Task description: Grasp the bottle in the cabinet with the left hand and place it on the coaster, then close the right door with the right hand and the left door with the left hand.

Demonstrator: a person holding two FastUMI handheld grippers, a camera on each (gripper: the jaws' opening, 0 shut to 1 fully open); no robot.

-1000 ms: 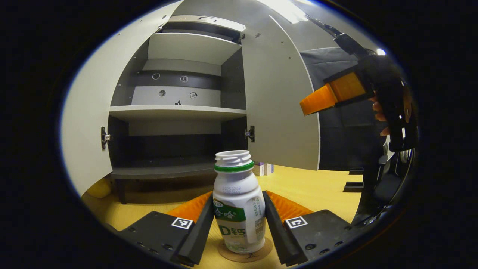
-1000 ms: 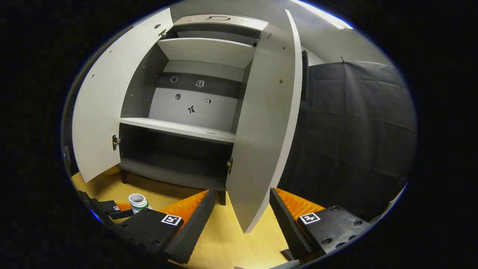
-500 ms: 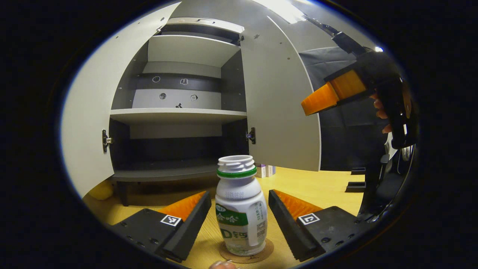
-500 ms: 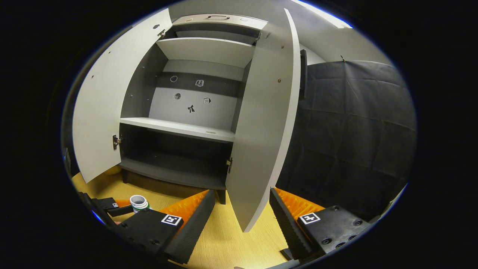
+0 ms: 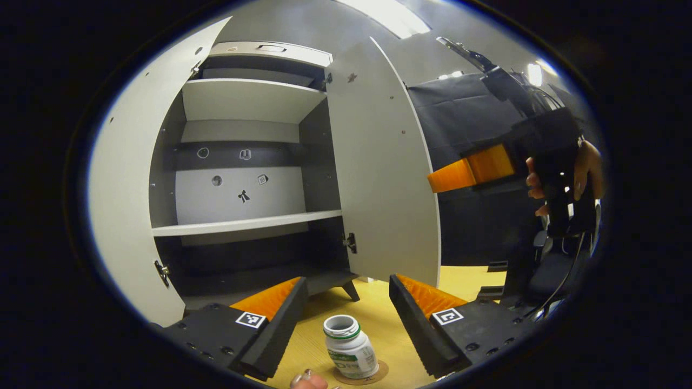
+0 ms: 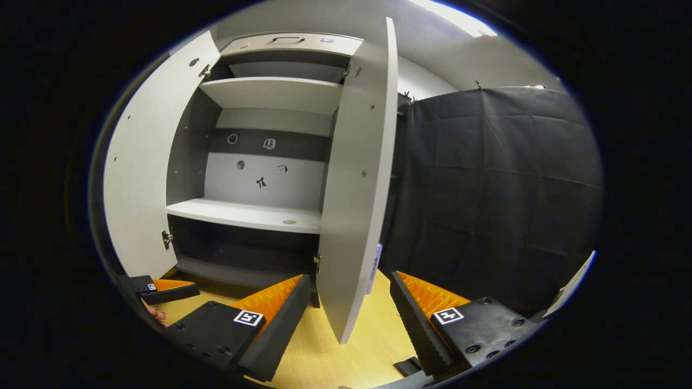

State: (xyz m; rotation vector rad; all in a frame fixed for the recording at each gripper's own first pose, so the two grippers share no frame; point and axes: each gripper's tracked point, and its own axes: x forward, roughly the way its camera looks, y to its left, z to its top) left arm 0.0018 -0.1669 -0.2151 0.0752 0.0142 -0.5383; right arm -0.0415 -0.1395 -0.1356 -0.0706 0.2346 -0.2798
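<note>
Left gripper view: tongs (image 5: 347,283) wide, empty.

In the left gripper view the coaster (image 5: 373,373) lies mostly hidden under the bottle (image 5: 350,347). A fingertip (image 5: 307,380) is cut off at the near edge. The bottle's label print is too small to read.

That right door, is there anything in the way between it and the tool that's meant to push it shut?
Nothing visible stands in the way. In the right gripper view the right door's free edge sits straight ahead of the open right tool, with bare tabletop below. The bottle stands on its coaster, off to the side.
</note>
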